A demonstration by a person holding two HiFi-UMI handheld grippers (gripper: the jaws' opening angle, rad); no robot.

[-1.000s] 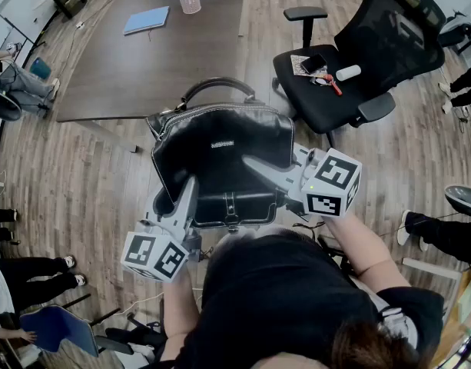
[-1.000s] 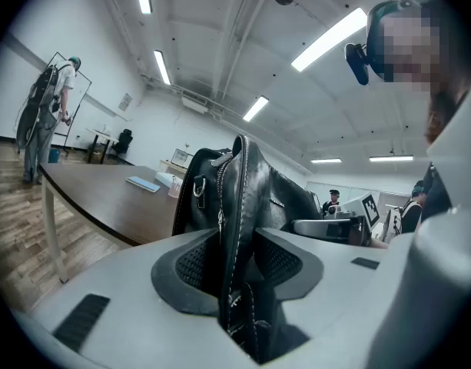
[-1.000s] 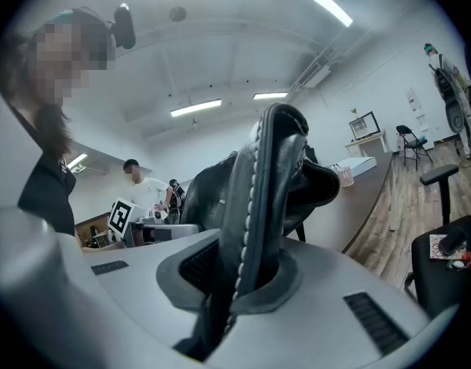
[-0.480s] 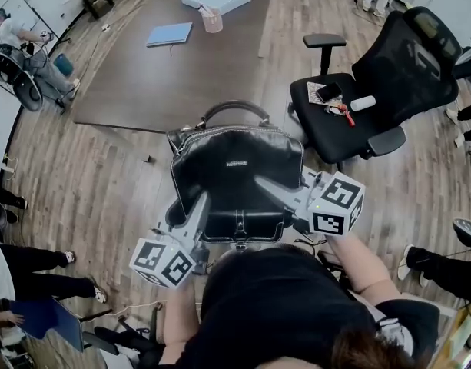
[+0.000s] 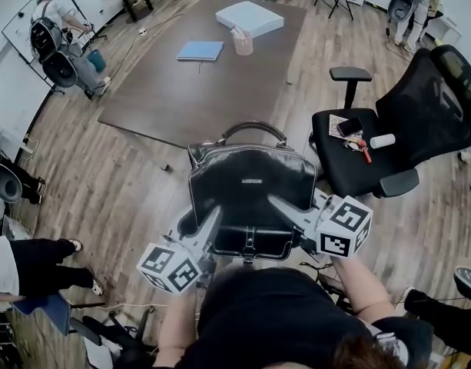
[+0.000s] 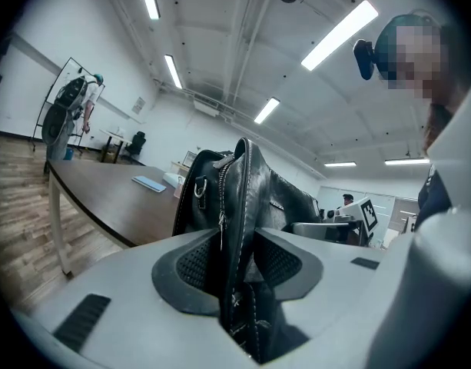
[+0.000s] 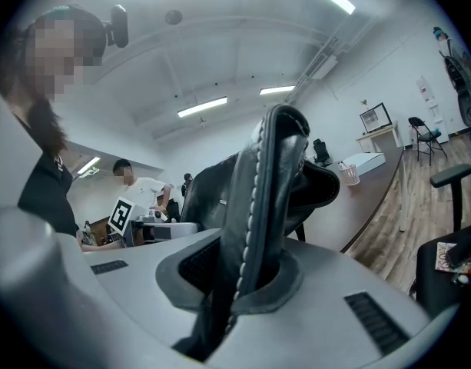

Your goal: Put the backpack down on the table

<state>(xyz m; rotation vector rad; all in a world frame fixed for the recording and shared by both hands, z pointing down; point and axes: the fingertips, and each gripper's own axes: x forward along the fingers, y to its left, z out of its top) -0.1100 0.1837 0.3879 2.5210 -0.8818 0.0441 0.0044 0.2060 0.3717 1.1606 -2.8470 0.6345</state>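
Black leather backpack (image 5: 250, 198) at frame centre, hanging in the air short of the counter (image 5: 181, 91) at upper left. Probably soft, saggy, fairly heavy. Pinched at both side seams: left tool (image 5: 211, 218) and right tool (image 5: 284, 206) each clamped on leather.

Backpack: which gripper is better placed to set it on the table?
Left, marginally: the table lies ahead-left, nearer the left gripper. But it and the right gripper each clamp a backpack edge, so both probably lower it together.

Left hand-held gripper (image 5: 216, 214) and right hand-held gripper (image 5: 274, 201) clamped, pointing forward.
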